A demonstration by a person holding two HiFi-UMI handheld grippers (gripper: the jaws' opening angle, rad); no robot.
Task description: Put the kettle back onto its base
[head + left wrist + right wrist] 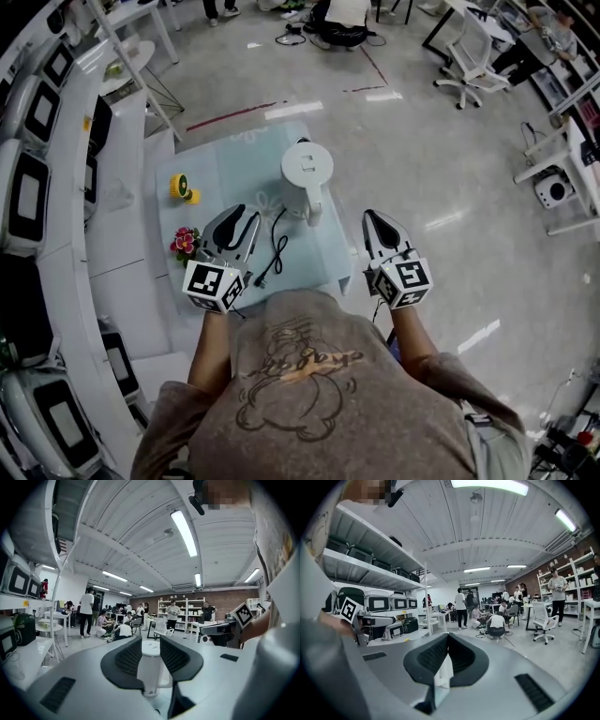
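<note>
**Kettle set down, both grippers clear**

The kettle (305,178) stands upright mid-table (216,155), well ahead of both grippers. Its base is hidden beneath it, though the cord (277,239) running from its foot suggests it is seated. The left gripper (246,214) is held released, with the kettle only seen beyond its pads. The right gripper (371,216) is clenched on nothing. A flat, untilted seat should be checked, and any regrip is best taken at the handle (313,204). The cord lies between grippers and kettle and could be snagged. Flowers (185,244) and a yellow roll (179,186) are set at the left, apart from the kettle
</note>
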